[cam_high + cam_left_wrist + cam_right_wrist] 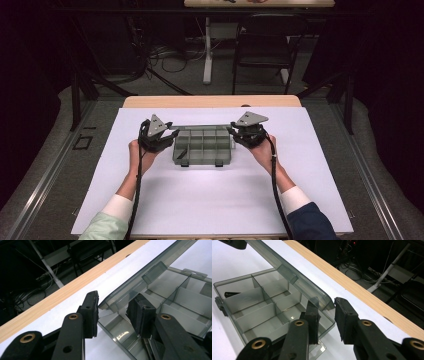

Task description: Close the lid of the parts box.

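Note:
A clear grey compartment box [202,147] lies mid-table on the white sheet, its lid [200,128] raised at the far side. My left gripper [172,135] is at the lid's left corner. In the left gripper view the jaws [113,312] stand either side of that lid corner [110,305], with a gap showing beside the right pad. My right gripper [234,132] is at the lid's right corner. In the right gripper view one jaw sits behind the lid wall and the other outside it [325,317], closed on the lid corner [327,303]. The compartments [259,315] look empty.
The white sheet [210,200] covers the table, with a wooden edge [210,101] at the far side. Two latch tabs [184,163] stick out of the box's near side. Beyond the table are a chair [262,50], a table leg [207,50] and floor cables.

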A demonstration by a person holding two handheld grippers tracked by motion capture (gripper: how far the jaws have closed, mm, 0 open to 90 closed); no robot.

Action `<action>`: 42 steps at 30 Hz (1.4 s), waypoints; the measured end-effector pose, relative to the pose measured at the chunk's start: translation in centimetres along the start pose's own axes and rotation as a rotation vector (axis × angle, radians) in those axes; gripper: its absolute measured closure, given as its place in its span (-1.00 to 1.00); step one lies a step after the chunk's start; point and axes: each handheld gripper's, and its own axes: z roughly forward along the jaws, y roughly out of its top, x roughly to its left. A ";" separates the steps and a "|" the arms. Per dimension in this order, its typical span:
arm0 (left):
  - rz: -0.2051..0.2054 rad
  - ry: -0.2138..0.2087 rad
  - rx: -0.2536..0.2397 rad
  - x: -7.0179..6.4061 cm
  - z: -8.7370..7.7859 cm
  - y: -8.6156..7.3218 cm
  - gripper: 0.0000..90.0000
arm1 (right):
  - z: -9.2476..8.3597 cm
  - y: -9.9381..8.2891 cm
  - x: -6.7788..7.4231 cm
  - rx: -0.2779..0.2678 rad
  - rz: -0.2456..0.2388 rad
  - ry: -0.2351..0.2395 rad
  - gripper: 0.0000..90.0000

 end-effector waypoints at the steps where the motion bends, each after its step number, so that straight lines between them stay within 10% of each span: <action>1: -0.002 0.000 -0.002 0.0 -0.1 -0.1 0.35 | 0.0 0.0 0.0 0.000 -0.001 -0.001 0.62; 37: -0.035 -0.003 -0.013 -1.1 -0.4 -2.5 0.41 | -0.7 -2.5 1.8 0.000 -0.025 -0.013 0.60; 42: -0.048 -0.039 0.005 -1.2 -0.7 -2.4 0.04 | -0.7 -2.7 1.8 0.000 -0.021 -0.009 0.60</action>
